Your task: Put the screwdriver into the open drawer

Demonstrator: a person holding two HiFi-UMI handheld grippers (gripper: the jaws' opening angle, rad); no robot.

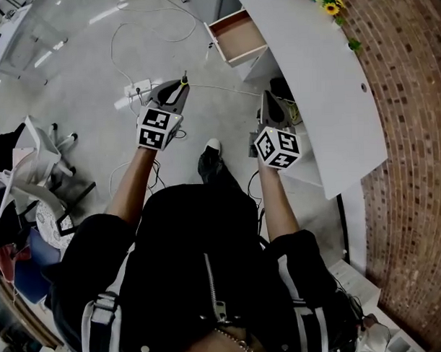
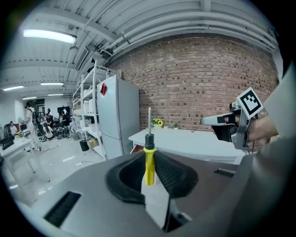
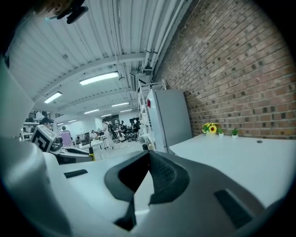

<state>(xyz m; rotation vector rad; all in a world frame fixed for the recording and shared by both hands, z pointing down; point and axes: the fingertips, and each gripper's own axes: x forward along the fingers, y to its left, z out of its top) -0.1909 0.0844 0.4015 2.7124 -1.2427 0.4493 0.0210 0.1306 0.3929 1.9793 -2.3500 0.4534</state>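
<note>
My left gripper (image 1: 182, 86) (image 2: 149, 156) is shut on the screwdriver (image 2: 148, 164), which stands upright between the jaws: yellow handle low, black collar and thin metal shaft pointing up. In the head view only a bit of the screwdriver (image 1: 184, 78) shows at the jaw tips. The open drawer (image 1: 236, 36), wooden inside, juts out from under the white desk (image 1: 326, 88), ahead of both grippers and some way off. My right gripper (image 1: 267, 98) (image 3: 149, 156) is shut with nothing in it, held beside the desk's near edge. The right gripper (image 2: 231, 124) also shows in the left gripper view.
White cables and a power strip (image 1: 134, 89) lie on the grey floor to the left. A white chair (image 1: 43, 156) stands at far left. Sunflowers (image 1: 331, 2) sit on the desk's far end by the brick wall (image 1: 414, 129). A fridge (image 2: 118, 115) stands beyond the desk.
</note>
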